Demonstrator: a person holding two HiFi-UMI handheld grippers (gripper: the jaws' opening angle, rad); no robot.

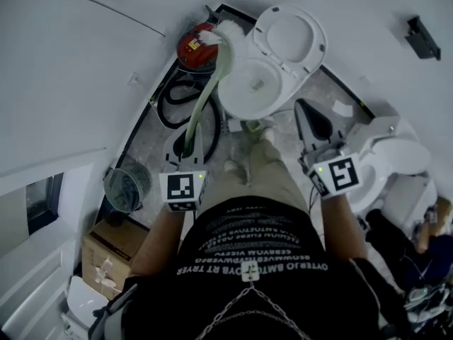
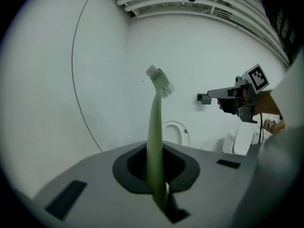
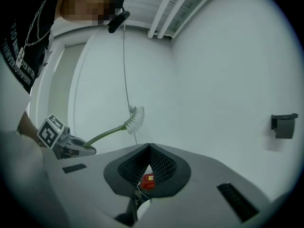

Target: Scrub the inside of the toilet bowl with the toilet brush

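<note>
At the near left, a cardboard box (image 1: 106, 252) stood on the floor and a small round fan (image 1: 127, 188) stood just beyond it. Farther away, a black hose (image 1: 172, 103) lay in loops beside a red round thing (image 1: 196, 47).

The left gripper (image 1: 190, 151) had its jaws closed tight on the green handle of the toilet brush (image 1: 205, 94). In the left gripper view the handle came up between the two jaws, and its white bristle head stood high against the white wall. The brush hung in the air and touched nothing. From the head view its bristle head was at the far left edge of the toilet bowl (image 1: 248, 99), between the bowl and the red round thing, not inside the bowl.

The toilet bowl was open, and its lid (image 1: 294, 37) was raised at the far side.

To the right of the bowl, the right gripper (image 1: 306, 115) pointed forward. Its jaws were together at the tips and held nothing. It was well apart from the brush.

At the far right stood a second toilet (image 1: 396, 154), and a black holder (image 1: 422, 37) was fixed on the wall.
</note>
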